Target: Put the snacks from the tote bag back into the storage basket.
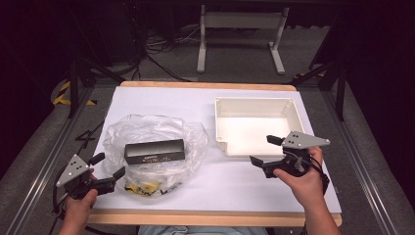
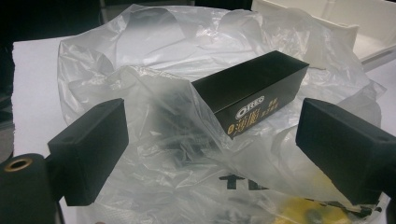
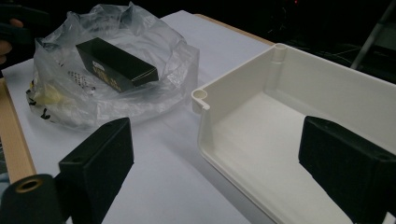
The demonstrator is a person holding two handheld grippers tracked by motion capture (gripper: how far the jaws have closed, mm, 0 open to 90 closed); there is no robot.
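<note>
Left gripper (image 1: 108, 171), black two-jaw claw with grey three-cornered plate, hovering at the near left edge of the crumpled clear plastic bag (image 1: 152, 147), jaws standing wide apart with nothing pressed between the pads. Facing, in the left gripper view, straight toward the long black cardboard box with gold print (image 2: 252, 91), lying on top of the bag just beyond the open jaws. Box resting with its long axis running roughly across the white-covered table (image 1: 161, 98) in the high view, slightly angled, one short printed end turned toward this claw.

Right gripper (image 1: 266, 152), also black, hanging at the near rim of the empty white plastic tray (image 1: 257, 103), jaws likewise spread, gripping nothing. Looking along the tray's near corner in the right gripper view, with the box (image 3: 116, 64) and bag (image 3: 112, 93) well apart to its far left.

Judging the left claw clearly nearer the box; pinching across the narrow width, rather than along the length, likely suiting the coming grasp, with loose plastic possibly getting caught.
</note>
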